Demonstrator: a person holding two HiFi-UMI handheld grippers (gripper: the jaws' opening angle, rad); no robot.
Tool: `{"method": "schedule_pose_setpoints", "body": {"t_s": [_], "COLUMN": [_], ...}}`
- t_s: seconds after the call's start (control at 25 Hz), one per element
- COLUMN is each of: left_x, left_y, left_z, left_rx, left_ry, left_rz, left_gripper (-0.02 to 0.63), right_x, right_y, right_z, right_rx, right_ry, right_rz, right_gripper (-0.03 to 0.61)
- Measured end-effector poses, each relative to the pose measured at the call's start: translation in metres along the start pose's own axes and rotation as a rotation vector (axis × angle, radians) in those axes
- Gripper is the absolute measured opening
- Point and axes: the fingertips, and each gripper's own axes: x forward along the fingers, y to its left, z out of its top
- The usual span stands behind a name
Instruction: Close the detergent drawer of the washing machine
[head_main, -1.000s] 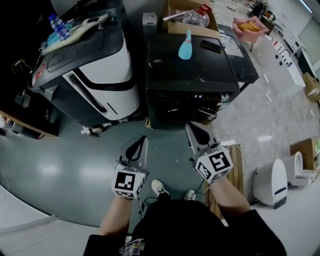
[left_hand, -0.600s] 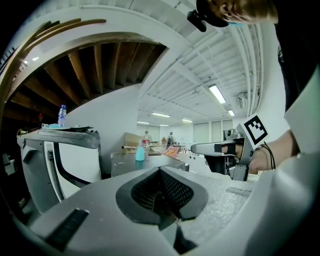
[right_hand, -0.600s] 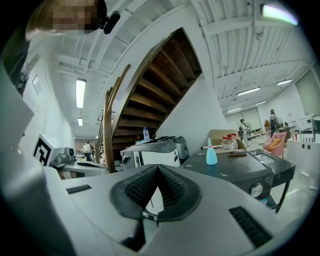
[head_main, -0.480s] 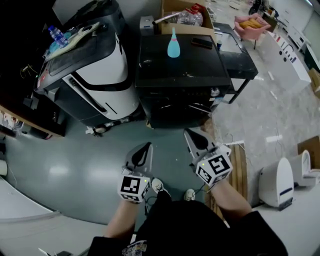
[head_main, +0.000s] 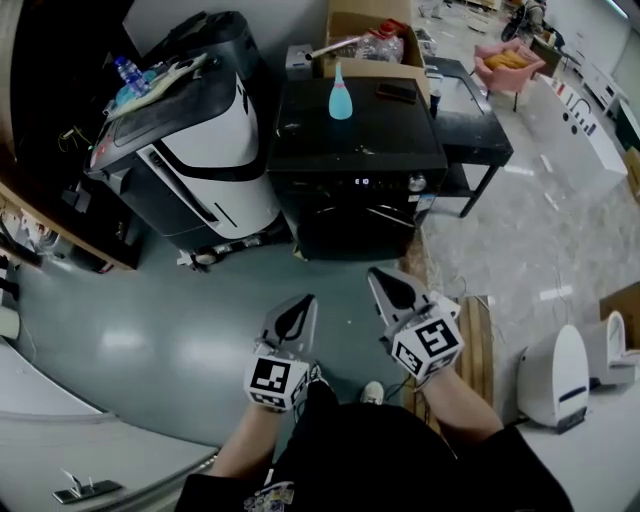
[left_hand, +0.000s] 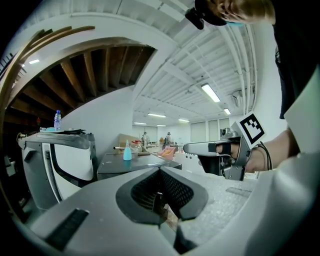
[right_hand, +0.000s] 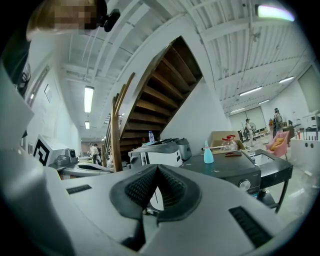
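From the head view, we see the black washing machine (head_main: 355, 150) in front of us, well apart from both grippers. A blue bottle (head_main: 341, 100) stands on its top. We cannot pick out the detergent drawer on its front.

The left gripper (head_main: 303, 303) and the right gripper (head_main: 378, 277) point at the machine over the gray floor (head_main: 150, 330).

In the left gripper view, the jaws are pressed together with nothing between them.

In the right gripper view, the jaws are together too and hold nothing. The washing machine's round knob (right_hand: 245, 184) shows on the right.
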Motion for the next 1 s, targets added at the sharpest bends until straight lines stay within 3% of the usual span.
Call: {"method": "schedule_pose_setpoints", "body": {"t_s": [0.4,1.0], "left_x": [-0.037,-0.053], "left_y": [-0.051,-0.074], "left_z": [0.000,-0.001], "left_rx": [-0.021,-0.033], "left_ry": [-0.002,-0.024], "left_rz": [0.035,0.052], "left_gripper": [0.003,0.003], "right_x": [-0.055,-0.081], "right_y": [0.025,0.038], "right_z": [0.001,-0.004], "right_rx": [0.003,-0.009], "right_ry": [-0.020,-0.009], "right_rz": [0.045,0.068], "right_gripper": [-0.002,-0.003]}}
